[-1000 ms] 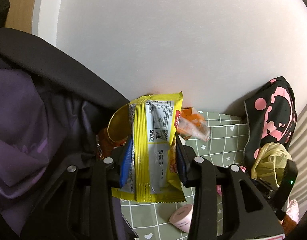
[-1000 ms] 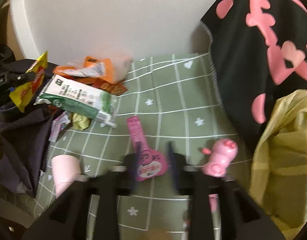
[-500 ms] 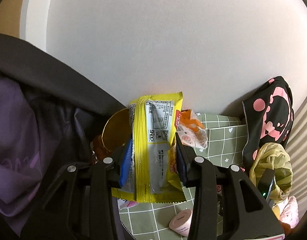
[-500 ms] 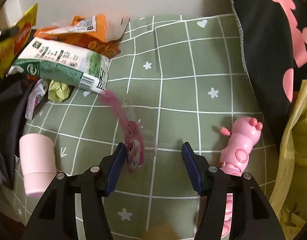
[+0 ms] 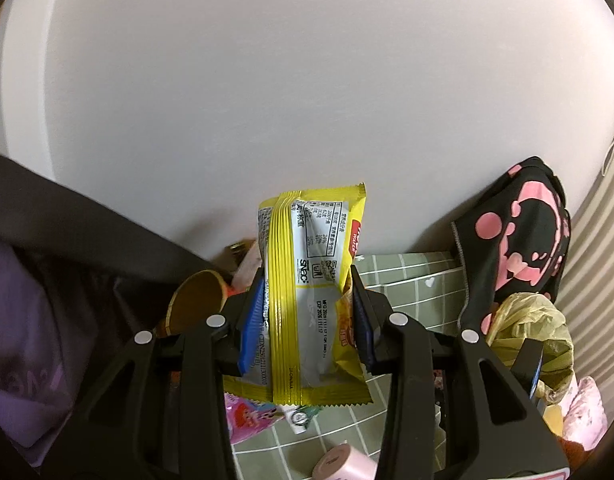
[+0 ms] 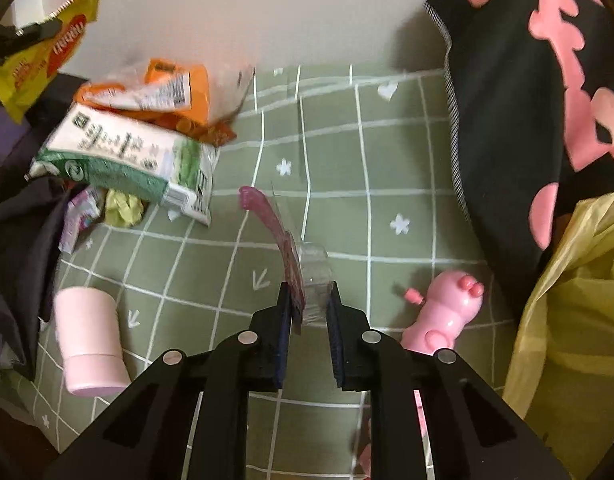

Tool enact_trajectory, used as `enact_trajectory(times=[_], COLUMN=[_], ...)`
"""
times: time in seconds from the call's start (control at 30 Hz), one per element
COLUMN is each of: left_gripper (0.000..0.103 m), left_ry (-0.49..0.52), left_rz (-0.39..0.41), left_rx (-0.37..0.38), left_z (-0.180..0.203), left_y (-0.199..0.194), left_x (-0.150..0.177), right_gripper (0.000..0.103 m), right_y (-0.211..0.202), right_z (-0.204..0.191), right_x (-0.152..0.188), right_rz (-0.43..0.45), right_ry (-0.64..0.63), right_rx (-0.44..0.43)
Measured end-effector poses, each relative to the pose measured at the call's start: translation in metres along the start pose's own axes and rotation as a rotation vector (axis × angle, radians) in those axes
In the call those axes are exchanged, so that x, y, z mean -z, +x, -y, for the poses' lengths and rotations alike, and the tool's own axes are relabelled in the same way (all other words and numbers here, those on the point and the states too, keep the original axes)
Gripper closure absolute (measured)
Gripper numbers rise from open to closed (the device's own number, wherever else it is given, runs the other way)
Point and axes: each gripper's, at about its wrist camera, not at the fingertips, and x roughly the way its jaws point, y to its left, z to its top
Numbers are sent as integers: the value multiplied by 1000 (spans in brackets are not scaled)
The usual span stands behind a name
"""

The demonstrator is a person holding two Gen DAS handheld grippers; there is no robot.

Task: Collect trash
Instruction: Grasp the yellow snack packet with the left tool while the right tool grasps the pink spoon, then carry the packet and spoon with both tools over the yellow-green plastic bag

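Gripping a crinkled yellow foil snack wrapper [image 5: 307, 300] upright between clenched jaws, the left gripper [image 5: 307, 320] shows its ridged back seam and a printed panel reading "MFG" and "EXP". The right gripper [image 6: 309, 304] is closing its jaws on a pink card-backed clear plastic blister pack [image 6: 303, 272], lifted tilted above the green grid-patterned quilt [image 6: 387, 160]. Lying on the quilt: a glossy green-and-white snack bag [image 6: 123, 160], an orange-and-clear wrapper [image 6: 163, 92], a smooth pink cylindrical cup [image 6: 89, 340] on its side, a pink plastic toy [image 6: 447, 312]. A thin yellow plastic bag [image 6: 579, 320] sits rightmost.
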Motion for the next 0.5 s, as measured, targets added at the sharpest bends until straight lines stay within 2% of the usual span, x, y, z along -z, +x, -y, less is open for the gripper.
enact_trajectory(times=[0.5], left_gripper=[66], left_ry=[99], left_rz=[-9], left_rx=[91], left_z=[46], left_y=[2], left_x=[3], right_gripper=[86], right_y=[-70], right_z=[11], right_x=[-5], right_rz=[160], right_ry=[35], right_rx=[8])
